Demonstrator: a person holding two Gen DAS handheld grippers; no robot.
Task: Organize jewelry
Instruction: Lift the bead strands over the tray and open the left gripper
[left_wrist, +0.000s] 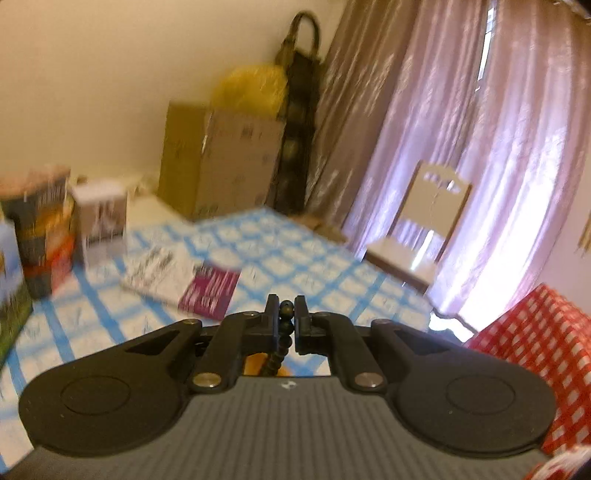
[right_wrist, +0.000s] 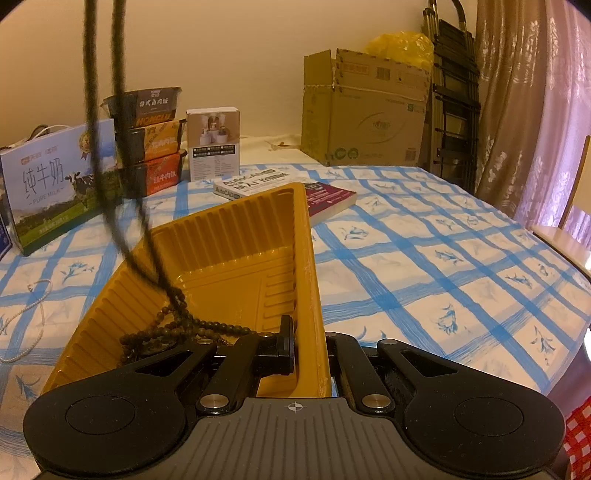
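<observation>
bead necklace (right_wrist: 173, 314) | left tongs (left_wrist: 286, 314) pinch | tray (right_wrist: 236, 236) rim in right tongs (right_wrist: 308, 347)

Table (right_wrist: 424, 258) covered with a white cloth, blue grid lines and small blue floral motifs.

On it, right wrist view:
- yellow ribbed plastic tray (right_wrist: 236, 258), near edge, centre-left
- white pearl strand (right_wrist: 35, 314) left of the tray, flat on the cloth
- two books (right_wrist: 295, 192) just behind the tray, one white, one with a maroon cover
- milk carton box (right_wrist: 55, 184) at far left
- three stacked food tubs (right_wrist: 151, 144)
- small white product box (right_wrist: 213, 144), upright, beside the tubs
- cardboard box (right_wrist: 369, 122) at the far edge, flaps open
</observation>
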